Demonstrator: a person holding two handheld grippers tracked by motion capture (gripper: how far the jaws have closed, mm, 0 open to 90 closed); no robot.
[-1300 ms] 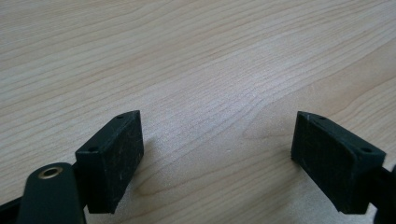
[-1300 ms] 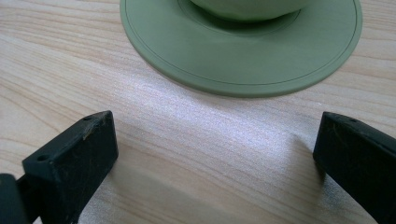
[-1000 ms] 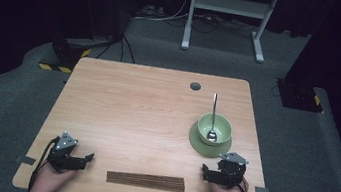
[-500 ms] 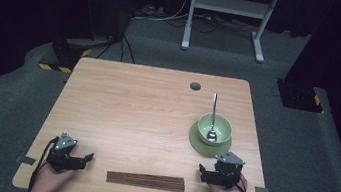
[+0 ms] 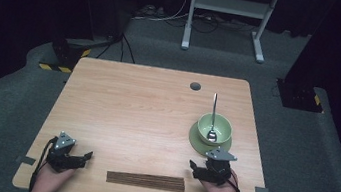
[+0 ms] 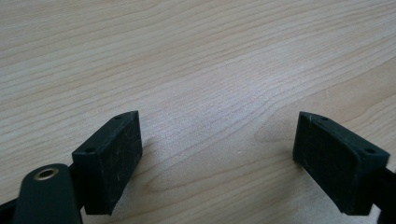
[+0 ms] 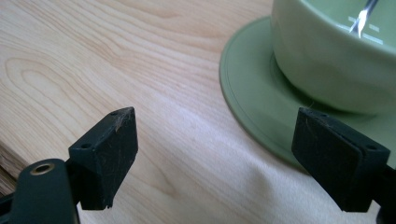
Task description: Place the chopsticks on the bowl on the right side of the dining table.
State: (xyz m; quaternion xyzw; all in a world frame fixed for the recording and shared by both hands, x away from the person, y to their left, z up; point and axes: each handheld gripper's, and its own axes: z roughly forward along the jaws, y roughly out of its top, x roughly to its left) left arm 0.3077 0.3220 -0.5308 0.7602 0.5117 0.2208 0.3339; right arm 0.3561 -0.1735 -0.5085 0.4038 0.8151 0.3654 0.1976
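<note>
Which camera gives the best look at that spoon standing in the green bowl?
The high view: the whole spoon shows there, its head down in the green bowl and its handle leaning on the far rim. The right gripper view catches just a sliver of its metal above the bowl's wall. The left gripper view looks at bare table.

The table (image 5: 145,117) is pale wood with a wavy grain and one dark round hole near its far edge. The bowl (image 5: 214,127) and its saucer (image 5: 197,141) are soft green; the spoon (image 5: 213,114) is silver. The strip of sticks (image 5: 145,180) is dark brown and striped lengthwise. Both grippers' fingers (image 7: 105,156) are matt black.
</note>
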